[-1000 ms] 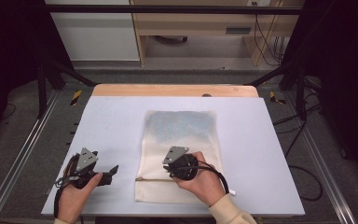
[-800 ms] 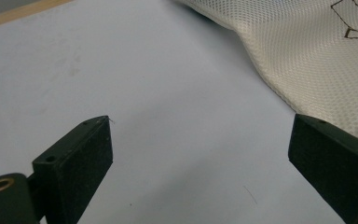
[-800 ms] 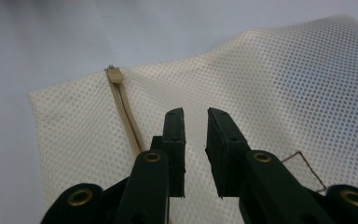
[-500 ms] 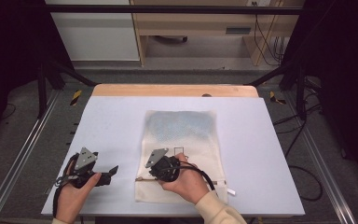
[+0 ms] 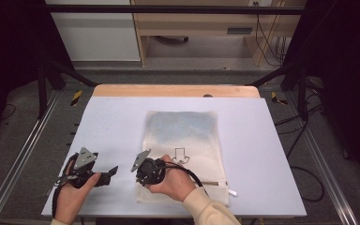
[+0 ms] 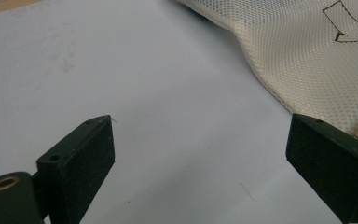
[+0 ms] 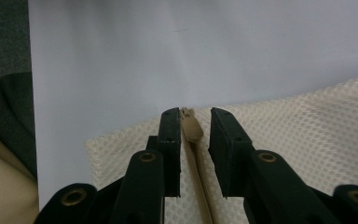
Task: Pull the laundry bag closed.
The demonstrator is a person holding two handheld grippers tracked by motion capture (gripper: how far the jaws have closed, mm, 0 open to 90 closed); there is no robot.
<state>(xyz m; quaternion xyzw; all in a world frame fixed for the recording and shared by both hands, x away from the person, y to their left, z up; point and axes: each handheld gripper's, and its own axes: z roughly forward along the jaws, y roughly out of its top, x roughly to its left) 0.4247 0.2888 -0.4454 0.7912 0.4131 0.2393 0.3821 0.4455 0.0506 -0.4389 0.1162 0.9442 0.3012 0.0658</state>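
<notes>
One overhead camera, two close gripper cameras.
High view looks forward and down on the table [image 5: 272, 140]; both gripper views skim the mesh bag [image 6: 303, 51] near its near edge.

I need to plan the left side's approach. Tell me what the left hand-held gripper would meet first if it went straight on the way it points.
Probably the near left edge of the mesh bag. The left hand-held gripper points across bare table toward it, jaws open with nothing between them. Depth is unclear, so it may graze the table first.
</notes>
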